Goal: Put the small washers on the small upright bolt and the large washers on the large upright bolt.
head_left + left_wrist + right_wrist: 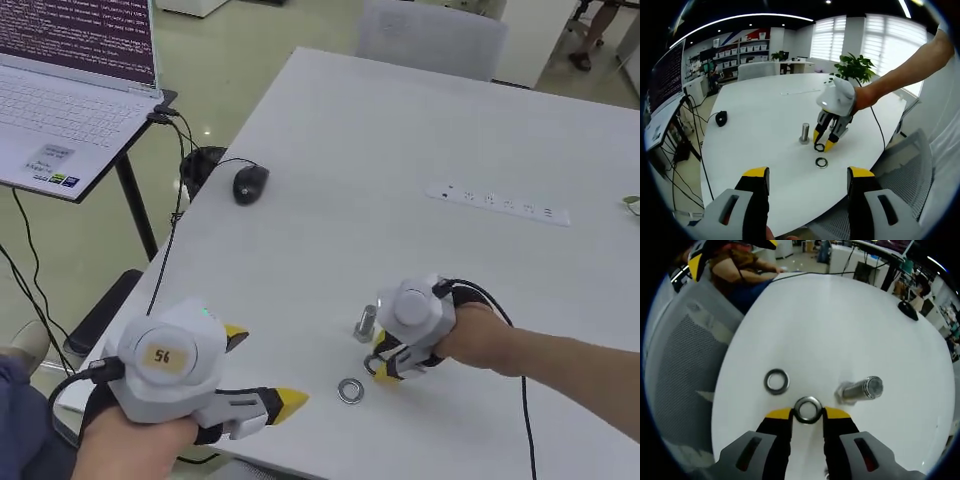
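A single upright steel bolt point(365, 323) point(804, 133) point(860, 390) stands on the white table point(400, 130). Just beside it, my right gripper point(385, 366) point(825, 143) point(807, 413) points down at the tabletop and is shut on a washer point(807, 409) point(819, 147) held between its yellow tips. A second washer point(350, 390) point(821, 162) point(776, 381) lies flat on the table close by, nearer the front edge. My left gripper point(265, 368) point(808, 175) hovers at the table's near left edge, open with nothing between its fingers.
A black mouse point(249, 183) and a white power strip point(497, 204) lie farther back on the table. A laptop point(70, 90) sits on a stand to the left, with cables hanging by the table edge. A grey chair point(430, 38) stands behind, and a mesh chair point(685, 355) at the near edge.
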`<state>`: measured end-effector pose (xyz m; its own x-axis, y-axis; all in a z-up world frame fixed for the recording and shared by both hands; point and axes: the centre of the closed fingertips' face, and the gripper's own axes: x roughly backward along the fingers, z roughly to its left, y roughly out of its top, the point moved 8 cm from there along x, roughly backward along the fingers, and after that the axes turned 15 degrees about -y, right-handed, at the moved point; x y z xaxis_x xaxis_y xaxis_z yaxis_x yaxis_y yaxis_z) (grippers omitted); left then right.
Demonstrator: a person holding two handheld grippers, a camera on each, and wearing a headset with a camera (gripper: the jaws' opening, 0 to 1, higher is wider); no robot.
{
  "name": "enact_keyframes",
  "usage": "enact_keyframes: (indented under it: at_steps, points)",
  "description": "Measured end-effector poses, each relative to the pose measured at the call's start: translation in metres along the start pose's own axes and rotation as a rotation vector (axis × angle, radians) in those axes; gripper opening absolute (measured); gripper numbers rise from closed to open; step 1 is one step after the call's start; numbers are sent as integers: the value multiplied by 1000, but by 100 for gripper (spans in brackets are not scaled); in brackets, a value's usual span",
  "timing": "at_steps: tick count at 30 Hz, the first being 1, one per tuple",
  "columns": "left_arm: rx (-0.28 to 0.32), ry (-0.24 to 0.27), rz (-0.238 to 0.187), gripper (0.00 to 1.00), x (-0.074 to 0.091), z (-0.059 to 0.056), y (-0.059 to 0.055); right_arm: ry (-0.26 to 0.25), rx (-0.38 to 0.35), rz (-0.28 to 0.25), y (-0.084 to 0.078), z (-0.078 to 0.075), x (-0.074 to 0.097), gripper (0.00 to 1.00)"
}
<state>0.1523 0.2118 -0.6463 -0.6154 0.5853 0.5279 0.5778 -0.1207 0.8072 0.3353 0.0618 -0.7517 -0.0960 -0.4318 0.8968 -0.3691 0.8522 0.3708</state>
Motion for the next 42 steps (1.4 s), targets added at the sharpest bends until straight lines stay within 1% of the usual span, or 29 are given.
enact_keyframes:
  at_steps: [2,4,6,7,8,10,11,13,15,16,18,19,23,28,30,34,35,38,42]
  points:
    - [1,3,-3,62,0,0,1,-3,-10,6,-1,0,0,24]
    - [4,5,-5,62,0,1,1,-7,-38,13,-2,2,1,24]
    - [5,6,-4,62,0,1,1,-15,-81,13,-4,3,3,24]
    - [4,5,-3,62,0,1,1,-12,-137,17,-6,6,4,24]
    - [3,4,-2,62,-1,1,1,-4,-154,18,-6,7,4,24]
    - [2,0,0,62,-2,0,1,11,-150,29,-9,7,5,24]
    - [1,-1,1,62,-2,0,1,18,-127,38,-10,8,6,25]
    - [-2,-4,1,62,-2,0,1,34,-56,37,-12,10,8,26]
    - [-3,-6,2,62,-3,0,2,52,29,15,-12,12,9,29]
    - [-3,-8,2,62,-3,0,2,51,98,17,-12,13,9,30]
    - [-5,-9,5,62,-3,0,2,53,167,29,-10,13,9,30]
    - [-6,-10,6,62,-4,0,2,59,185,29,-9,13,9,30]
    - [-7,-9,6,62,-3,0,2,73,211,17,-5,9,6,31]
    - [-2,-3,4,62,-2,1,2,85,230,-9,-2,7,4,26]
    - [-3,-1,6,62,-2,1,2,86,228,-11,-3,7,5,25]
    - [-2,2,2,62,-1,1,2,95,239,10,-6,8,6,25]
    - [0,3,2,62,-1,1,2,102,261,15,-7,9,7,25]
    - [1,2,3,62,-1,1,2,110,277,16,-9,10,8,27]
    - [-3,-4,10,62,-2,1,1,109,321,31,-12,8,9,29]
